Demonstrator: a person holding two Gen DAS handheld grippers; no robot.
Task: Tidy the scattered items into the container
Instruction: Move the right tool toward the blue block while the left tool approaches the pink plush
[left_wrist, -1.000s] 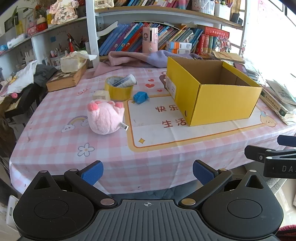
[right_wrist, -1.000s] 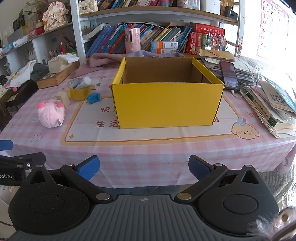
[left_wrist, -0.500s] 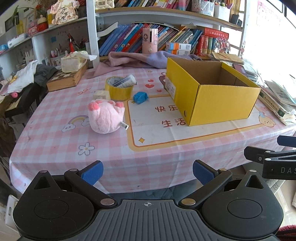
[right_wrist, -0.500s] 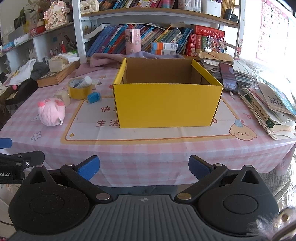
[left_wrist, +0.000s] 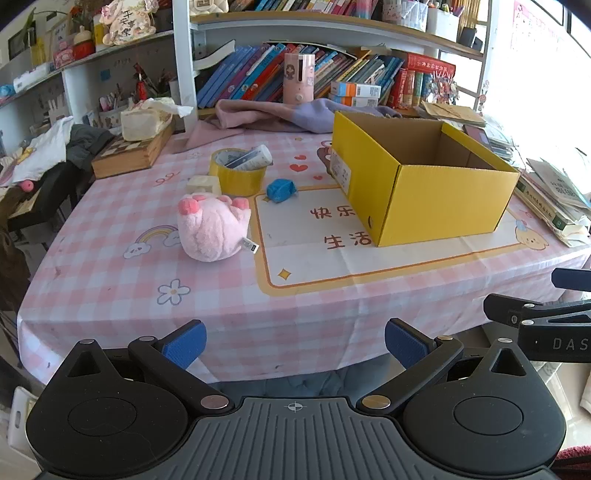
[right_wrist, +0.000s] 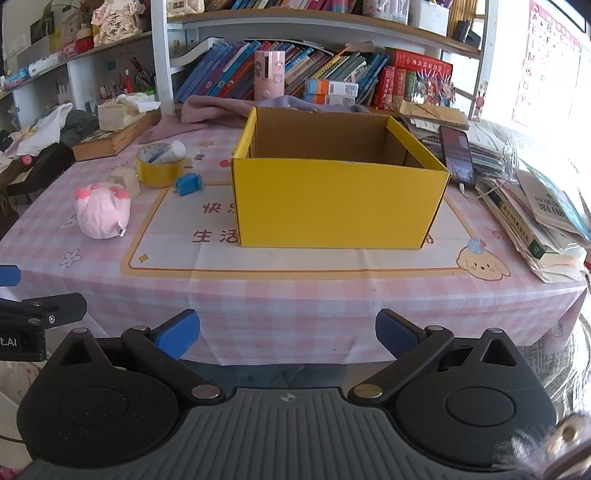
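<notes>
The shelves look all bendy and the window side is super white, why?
Left wrist view: the fisheye lens bows the bookshelf and daylight washes out the right edge. Right wrist view: same curving, glare whitens the wall poster, yet the yellow box stays sharp.

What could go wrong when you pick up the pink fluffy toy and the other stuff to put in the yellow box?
1. The pink plush toy is round and soft, so it might squish and slip from the fingers.
2. A tube lies loosely across the yellow tape roll; lifting the roll could tip the tube off.
3. The yellow box looks like light cardboard with tall walls; a low carry could bump and shove it toward the phone and the books.
</notes>
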